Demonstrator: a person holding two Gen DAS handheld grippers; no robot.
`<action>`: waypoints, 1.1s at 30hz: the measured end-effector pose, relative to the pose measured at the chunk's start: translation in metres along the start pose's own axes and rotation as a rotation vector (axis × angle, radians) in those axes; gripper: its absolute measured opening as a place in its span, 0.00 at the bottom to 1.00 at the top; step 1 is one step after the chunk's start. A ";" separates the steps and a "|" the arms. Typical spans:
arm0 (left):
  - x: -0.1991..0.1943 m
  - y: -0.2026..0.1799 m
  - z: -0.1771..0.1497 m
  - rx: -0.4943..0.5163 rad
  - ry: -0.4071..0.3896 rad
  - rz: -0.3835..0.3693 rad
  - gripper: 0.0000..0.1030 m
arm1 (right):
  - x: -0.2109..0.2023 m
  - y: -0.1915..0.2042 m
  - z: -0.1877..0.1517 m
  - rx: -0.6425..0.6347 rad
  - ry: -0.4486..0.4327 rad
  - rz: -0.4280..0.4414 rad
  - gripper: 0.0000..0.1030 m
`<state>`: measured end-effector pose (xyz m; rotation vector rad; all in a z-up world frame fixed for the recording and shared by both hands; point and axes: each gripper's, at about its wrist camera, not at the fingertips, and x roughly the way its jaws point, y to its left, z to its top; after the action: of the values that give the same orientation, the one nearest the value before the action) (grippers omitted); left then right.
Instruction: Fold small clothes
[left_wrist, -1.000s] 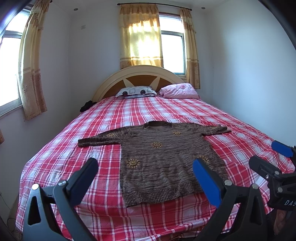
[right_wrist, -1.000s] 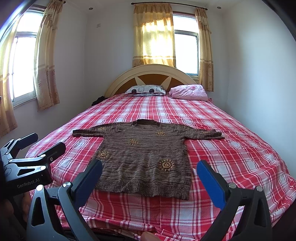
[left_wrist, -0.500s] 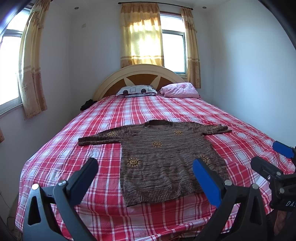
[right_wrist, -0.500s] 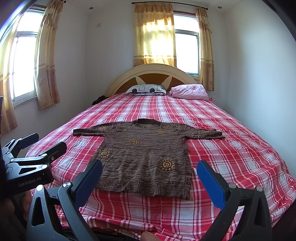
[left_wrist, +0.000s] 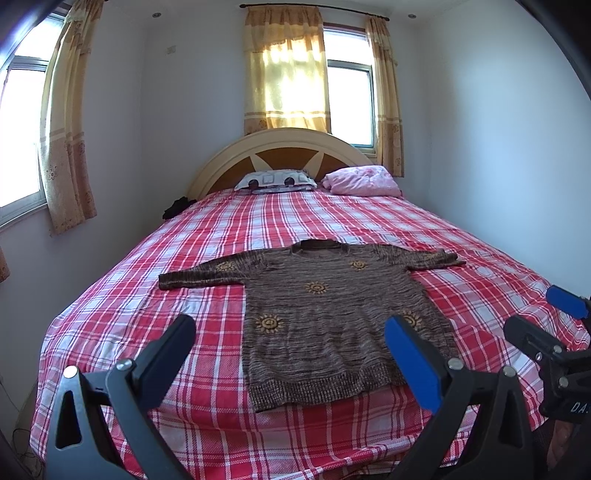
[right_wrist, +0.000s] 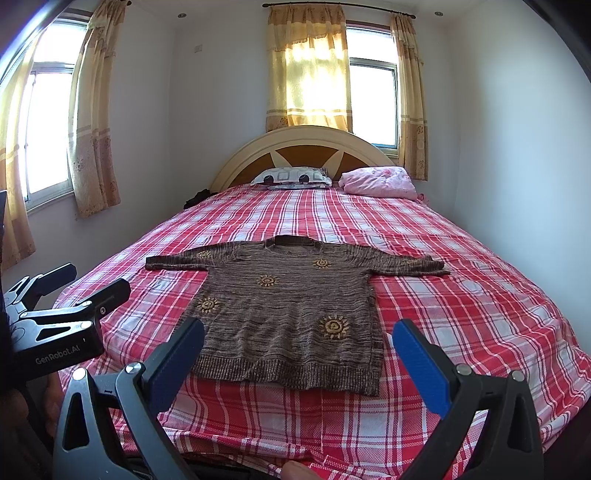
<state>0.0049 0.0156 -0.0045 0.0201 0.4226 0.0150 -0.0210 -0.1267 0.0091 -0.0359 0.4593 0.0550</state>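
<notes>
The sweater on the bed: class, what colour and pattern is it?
The sweater is mottled brown knit with yellow sun motifs, clearest in the right wrist view.

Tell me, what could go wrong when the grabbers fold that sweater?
The sweater lies flat on a loose checked sheet, so a finger might pinch the sheet along with it. Its hem sits near the bed's front edge, so a tug could slide it off. Both the left gripper and right gripper are open, holding nothing.
</notes>
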 end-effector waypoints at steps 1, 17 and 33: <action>0.000 0.001 0.000 0.000 0.001 0.000 1.00 | 0.000 0.000 0.000 0.000 0.001 0.000 0.99; 0.006 0.001 -0.003 0.000 0.013 0.003 1.00 | 0.012 -0.003 -0.004 0.001 0.030 0.001 0.99; 0.101 0.002 -0.012 0.016 0.161 0.040 1.00 | 0.095 -0.070 -0.012 0.120 0.122 0.042 0.99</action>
<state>0.0925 0.0200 -0.0566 0.0432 0.5833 0.0533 0.0633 -0.1933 -0.0428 0.0883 0.5846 0.0666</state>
